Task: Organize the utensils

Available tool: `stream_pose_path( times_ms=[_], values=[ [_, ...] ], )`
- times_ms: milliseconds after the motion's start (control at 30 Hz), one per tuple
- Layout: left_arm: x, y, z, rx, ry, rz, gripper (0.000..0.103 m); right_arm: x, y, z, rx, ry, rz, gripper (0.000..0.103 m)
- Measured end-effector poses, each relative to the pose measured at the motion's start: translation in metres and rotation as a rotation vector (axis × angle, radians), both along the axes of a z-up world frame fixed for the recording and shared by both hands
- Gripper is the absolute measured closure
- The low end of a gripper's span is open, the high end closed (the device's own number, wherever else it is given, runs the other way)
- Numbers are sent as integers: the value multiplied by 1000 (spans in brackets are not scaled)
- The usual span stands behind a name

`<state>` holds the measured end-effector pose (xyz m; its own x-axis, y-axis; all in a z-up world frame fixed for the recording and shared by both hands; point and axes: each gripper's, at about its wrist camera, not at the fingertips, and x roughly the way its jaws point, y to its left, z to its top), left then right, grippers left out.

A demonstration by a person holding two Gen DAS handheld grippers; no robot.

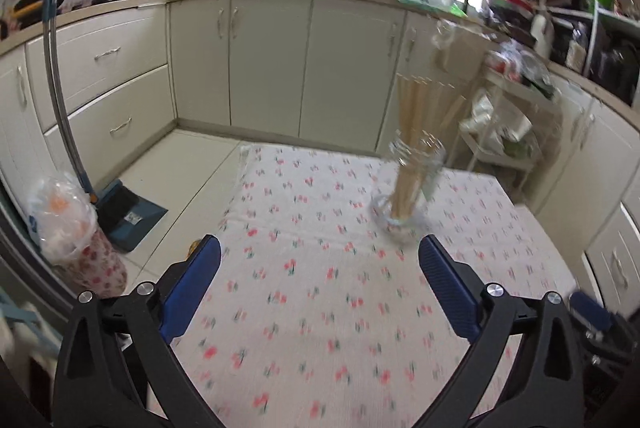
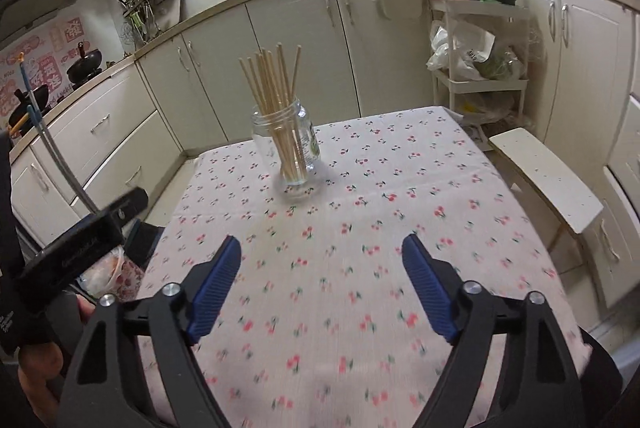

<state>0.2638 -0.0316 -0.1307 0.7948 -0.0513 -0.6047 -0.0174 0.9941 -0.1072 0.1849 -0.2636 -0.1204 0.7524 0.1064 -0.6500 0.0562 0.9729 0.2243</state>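
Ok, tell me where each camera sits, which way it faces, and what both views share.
Left wrist: on the left gripper, facing across the cherry-print tablecloth towards the kitchen cabinets; its open blue fingers show, nothing between them.
Right wrist: on the right gripper, facing the same way; its open blue fingers show, with the other gripper at the left edge.
Shared: the glass jar of chopsticks, the tablecloth, cabinets and window sink.

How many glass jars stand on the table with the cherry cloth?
1. The glass jar stands upright toward the table's far side, holding a bundle of wooden chopsticks. Both grippers are open and away from it.
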Motion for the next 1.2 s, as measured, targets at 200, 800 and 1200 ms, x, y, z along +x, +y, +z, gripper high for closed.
stream_pose_path(
  times_ms=[200, 800, 1200],
  values=[
    [-56, 4, 24, 10, 47, -29, 8, -43, 6, 37, -7, -23, 16, 14],
    [-195, 26, 68, 57, 104, 4, 8, -178, 31, 64, 49, 92, 22, 10],
    [-254, 37, 94, 47, 61, -5, 8, -205, 41, 71, 39, 89, 44, 10]
  ],
)
